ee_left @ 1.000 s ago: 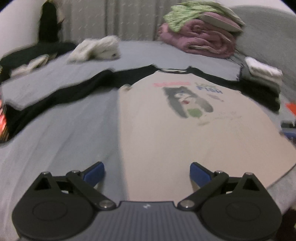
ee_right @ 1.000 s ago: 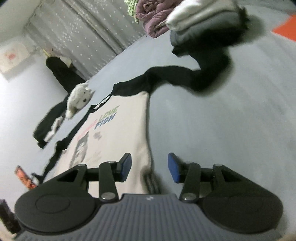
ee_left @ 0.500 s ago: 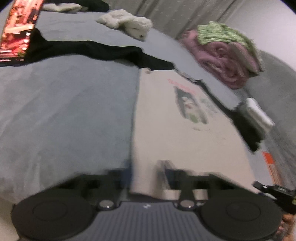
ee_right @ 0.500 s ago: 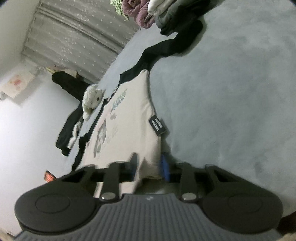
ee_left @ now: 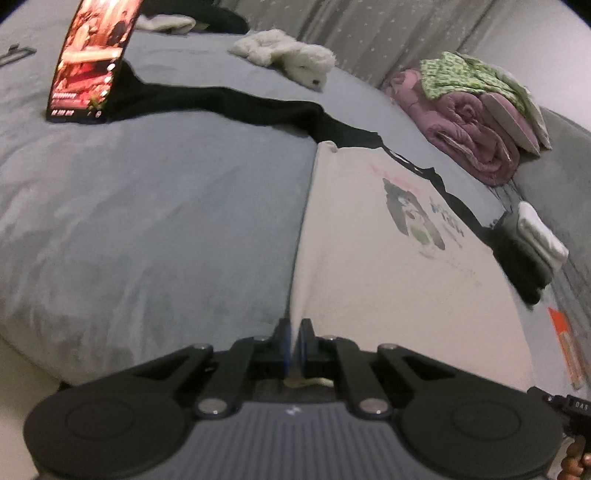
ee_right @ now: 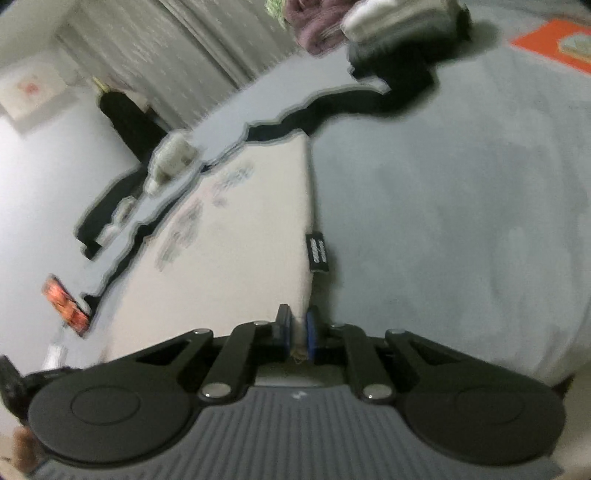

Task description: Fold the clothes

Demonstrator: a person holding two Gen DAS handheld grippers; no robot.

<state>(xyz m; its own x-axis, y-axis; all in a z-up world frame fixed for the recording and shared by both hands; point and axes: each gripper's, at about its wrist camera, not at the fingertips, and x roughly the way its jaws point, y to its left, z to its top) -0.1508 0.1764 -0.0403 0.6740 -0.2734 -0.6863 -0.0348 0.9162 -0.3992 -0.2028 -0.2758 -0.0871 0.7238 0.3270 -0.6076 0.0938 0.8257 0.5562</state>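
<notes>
A cream shirt (ee_left: 388, 266) with black sleeves lies flat on a gray bed (ee_left: 147, 221). It has a picture of a small dark animal on the front.

The left gripper (ee_left: 294, 343) is at the near left corner of the shirt. Its jaws are shut tight on the bottom edge of the shirt, and a bit of cream cloth pokes out behind the blue pads. The right gripper (ee_right: 298, 334) is at the near right corner. Its jaws have just been closing, and now they pinch the shirt edge too. A small black tag (ee_right: 318, 252) sticks out from the side of the shirt, just past this gripper.

One black sleeve (ee_left: 229, 105) runs far out to the left, up to a phone (ee_left: 92, 59) with a red, lit screen. The phone stands up on the bed. A white stuffed toy (ee_left: 291, 61) lies past the sleeve. A rolled pink blanket (ee_left: 465, 136) with green cloth (ee_left: 469, 77) on top sits at the back right. A small pile of folded clothes (ee_left: 532, 243) sits beside the other sleeve. An orange paper (ee_right: 554, 40) lies on the bed, well apart from the shirt. A gray curtain (ee_left: 369, 29) hangs behind the bed.
</notes>
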